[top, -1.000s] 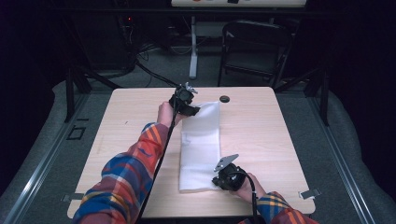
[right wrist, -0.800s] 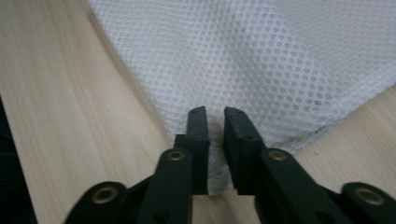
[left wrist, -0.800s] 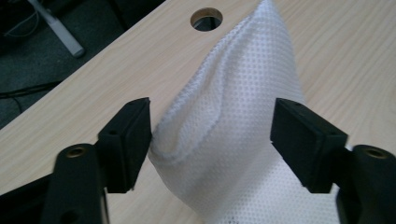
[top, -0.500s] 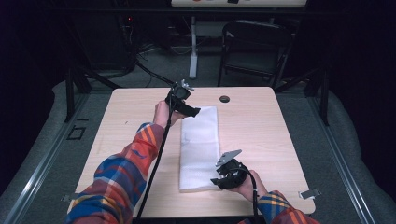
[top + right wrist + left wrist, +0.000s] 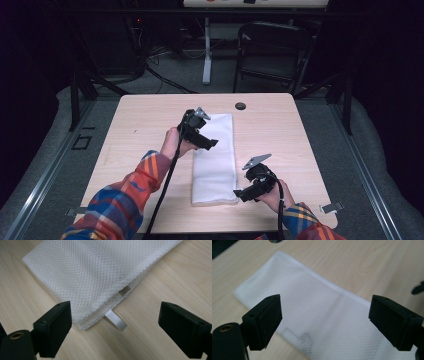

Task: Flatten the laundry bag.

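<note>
Both grippers stand off the folded white mesh laundry bag (image 5: 215, 160), and both sets of jaws have just been opening, with nothing pinched between them now. The bag lies flat on the pale wooden desk (image 5: 280, 125), a long narrow strip whose long axis runs from your near edge toward the small dark grommet hole (image 5: 240, 106) at the far side.

Your left gripper (image 5: 212, 143) hovers over the bag's far half, near its left edge — in the left gripper view the mesh passes beneath the spread jaws without touching either pad. Your right gripper (image 5: 239, 192) sits just beside the bag's near right corner, jaws wide; in the right gripper view that corner lies ahead of the left jaw, with the white zipper pull tab (image 5: 115, 323) poking out from under the bag's edge onto bare wood between the jaws.

For a next fold across the short way, I'd judge your right hand the nearer to a usable corner — the left must come back to the edge first.
</note>
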### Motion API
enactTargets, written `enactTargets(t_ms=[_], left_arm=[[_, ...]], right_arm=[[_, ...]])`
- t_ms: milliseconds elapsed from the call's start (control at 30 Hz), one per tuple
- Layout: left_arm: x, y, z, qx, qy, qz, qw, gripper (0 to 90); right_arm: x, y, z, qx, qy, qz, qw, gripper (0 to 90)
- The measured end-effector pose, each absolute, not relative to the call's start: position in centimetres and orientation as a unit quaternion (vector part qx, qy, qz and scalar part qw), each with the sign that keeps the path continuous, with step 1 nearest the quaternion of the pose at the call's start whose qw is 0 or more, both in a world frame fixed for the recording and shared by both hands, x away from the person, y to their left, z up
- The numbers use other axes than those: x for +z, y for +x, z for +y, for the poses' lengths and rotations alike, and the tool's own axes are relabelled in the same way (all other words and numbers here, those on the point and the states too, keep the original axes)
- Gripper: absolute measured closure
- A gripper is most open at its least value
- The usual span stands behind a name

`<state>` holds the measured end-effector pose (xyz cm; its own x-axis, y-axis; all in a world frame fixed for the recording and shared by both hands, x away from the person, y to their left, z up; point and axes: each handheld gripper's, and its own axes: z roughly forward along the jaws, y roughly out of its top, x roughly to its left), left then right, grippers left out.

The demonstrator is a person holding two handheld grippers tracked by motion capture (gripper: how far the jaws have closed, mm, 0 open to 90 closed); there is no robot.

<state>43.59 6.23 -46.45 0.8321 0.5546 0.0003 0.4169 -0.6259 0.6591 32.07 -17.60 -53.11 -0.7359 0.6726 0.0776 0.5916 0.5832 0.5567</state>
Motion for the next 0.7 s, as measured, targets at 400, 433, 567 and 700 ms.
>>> enactTargets(t_ms=[400,433,567,700], left_arm=[[-49.2,40.1,8.1,0.079,0.904,0.268,0.323,9.7],[-49.2,40.0,8.2,0.073,0.904,0.269,0.323,9.7],[-49.4,39.5,8.2,0.076,0.905,0.266,0.324,9.6],[-49.8,38.7,8.1,0.073,0.907,0.263,0.322,9.7]], right_arm=[[-52.8,32.0,-18.5,0.282,0.366,0.884,0.078,5.0],[-52.8,32.0,-18.5,0.281,0.368,0.883,0.079,4.7],[-53.1,32.2,-18.7,0.279,0.374,0.882,0.071,3.2],[-53.2,32.3,-18.6,0.276,0.371,0.884,0.066,2.4]])
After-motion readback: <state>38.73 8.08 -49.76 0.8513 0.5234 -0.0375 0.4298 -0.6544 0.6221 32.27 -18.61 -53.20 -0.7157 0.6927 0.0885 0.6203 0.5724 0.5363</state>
